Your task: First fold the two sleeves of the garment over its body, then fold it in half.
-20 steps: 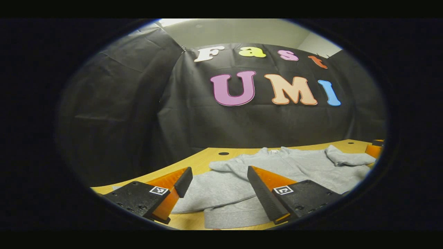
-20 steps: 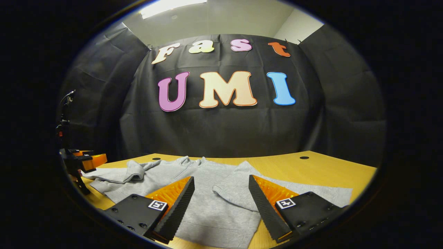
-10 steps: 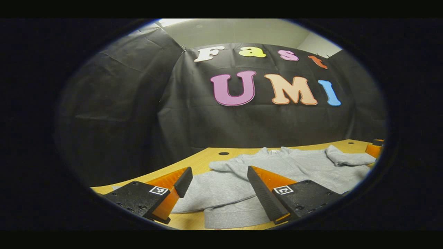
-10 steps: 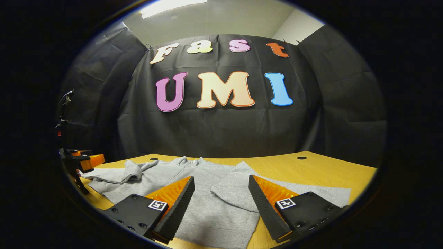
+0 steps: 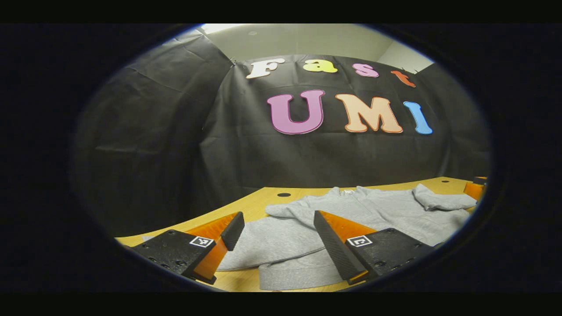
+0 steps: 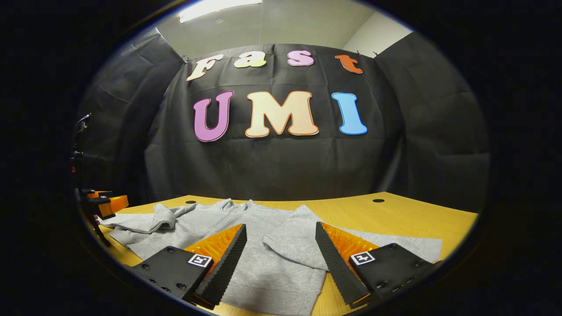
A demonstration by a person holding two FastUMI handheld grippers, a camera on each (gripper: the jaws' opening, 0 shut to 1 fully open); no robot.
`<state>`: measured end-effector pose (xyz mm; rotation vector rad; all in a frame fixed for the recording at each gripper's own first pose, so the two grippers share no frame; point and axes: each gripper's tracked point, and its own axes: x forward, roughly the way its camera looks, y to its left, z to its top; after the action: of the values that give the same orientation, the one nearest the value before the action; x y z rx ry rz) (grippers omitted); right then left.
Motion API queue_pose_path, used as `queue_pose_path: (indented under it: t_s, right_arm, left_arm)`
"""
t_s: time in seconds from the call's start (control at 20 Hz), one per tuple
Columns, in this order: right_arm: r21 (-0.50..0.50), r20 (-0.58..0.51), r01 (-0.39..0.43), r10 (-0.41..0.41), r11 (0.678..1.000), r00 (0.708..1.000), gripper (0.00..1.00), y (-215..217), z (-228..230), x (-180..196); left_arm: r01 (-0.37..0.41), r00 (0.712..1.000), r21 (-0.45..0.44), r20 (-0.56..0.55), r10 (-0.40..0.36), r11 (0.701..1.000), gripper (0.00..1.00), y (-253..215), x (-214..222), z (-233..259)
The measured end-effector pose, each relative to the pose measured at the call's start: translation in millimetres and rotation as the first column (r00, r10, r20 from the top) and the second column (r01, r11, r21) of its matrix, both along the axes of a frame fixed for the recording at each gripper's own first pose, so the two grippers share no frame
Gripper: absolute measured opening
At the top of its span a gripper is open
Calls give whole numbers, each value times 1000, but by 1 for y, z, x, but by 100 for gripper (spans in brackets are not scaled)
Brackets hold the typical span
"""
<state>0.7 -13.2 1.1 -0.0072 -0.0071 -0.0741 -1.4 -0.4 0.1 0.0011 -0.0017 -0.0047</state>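
A grey sweatshirt lies spread flat on the wooden table, collar toward the wall. In the left gripper view its near sleeve runs out between my fingers, and the far sleeve lies rumpled at the right. My left gripper hovers open just above that near sleeve. In the right gripper view the sweatshirt has one sleeve bent under my fingers and the other sleeve bunched at the left. My right gripper is open over the cloth, holding nothing.
The other gripper peeks in at the far right of the left gripper view; the left gripper shows at the far left of the right gripper view, beside a thin stand. Small round holes mark the table.
The right gripper has drifted slightly to the right, so the sweatshirt and wall sit a little further left in its view. The left gripper has not moved. Both stay open.
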Motion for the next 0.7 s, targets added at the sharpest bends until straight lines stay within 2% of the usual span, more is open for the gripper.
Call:
queue_pose_path:
  t_s: [0.1, 0.2, 0.3, 0.5, 0.7]
  right_arm:
    - [1, -10, -11, 11, 1000, 1000, 98, -1, -2, 1]
    - [1, -52, 12, -12, 1000, 999, 98, -9, -8, 1]
    - [13, -98, 46, -44, 999, 994, 98, -34, -12, 1]
    - [30, -136, 115, -110, 993, 984, 97, -96, 20, -7]
    - [-30, -277, 220, -219, 975, 936, 98, -172, 27, -24]
  left_arm:
    - [0, 1000, 0, 0, 0, 1000, 94, 0, 0, 0]
    - [0, 1000, 0, 0, 0, 1000, 95, 0, -1, 0]
    - [0, 1000, -1, -1, 0, 1000, 94, 0, -1, 0]
    - [0, 1000, 0, -1, 0, 1000, 93, -1, -1, 0]
    - [-1, 1000, 0, 0, 1, 1000, 94, 0, -1, 0]
